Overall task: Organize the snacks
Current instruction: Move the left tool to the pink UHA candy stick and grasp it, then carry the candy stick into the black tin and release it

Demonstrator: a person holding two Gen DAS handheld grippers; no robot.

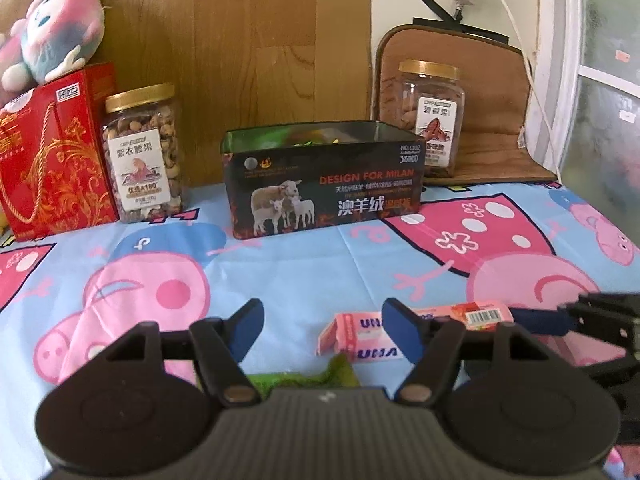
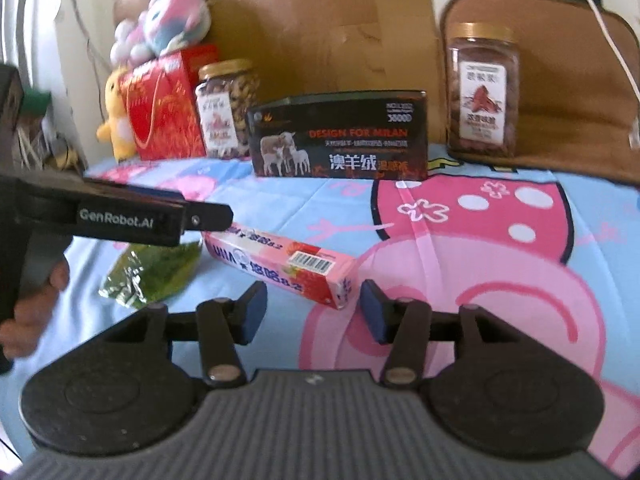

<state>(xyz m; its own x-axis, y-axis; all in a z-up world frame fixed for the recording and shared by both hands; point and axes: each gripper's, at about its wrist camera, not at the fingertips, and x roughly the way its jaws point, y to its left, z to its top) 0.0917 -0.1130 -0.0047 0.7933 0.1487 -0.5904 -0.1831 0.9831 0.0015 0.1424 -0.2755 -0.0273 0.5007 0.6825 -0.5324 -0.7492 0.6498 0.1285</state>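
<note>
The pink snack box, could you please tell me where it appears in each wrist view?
Left wrist view: pink snack box lies low, right of centre, partly behind the gripper's right finger.
Right wrist view: it lies at centre, slanting toward the lower right.
Shared landmark: black tin with sheep beyond it.

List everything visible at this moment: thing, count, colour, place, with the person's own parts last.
tin box: 1, black, open, centre back of the cloth.
nut jars: 2, clear with gold lids; one beside the red box, one on the brown cushion.
red box: 1, red and gold, back left.
plush toys: 2; pink one on the red box, yellow one beside it.
brown cushion: 1, back right.
pink candy box: 1, lying near front.
green packet: 1, left of the candy box.
cartoon cloth: 1, blue and pink.
left gripper: fingers open, empty.
right gripper: fingers open at the candy box's end.
hand: 1, on the left gripper's handle.
</note>
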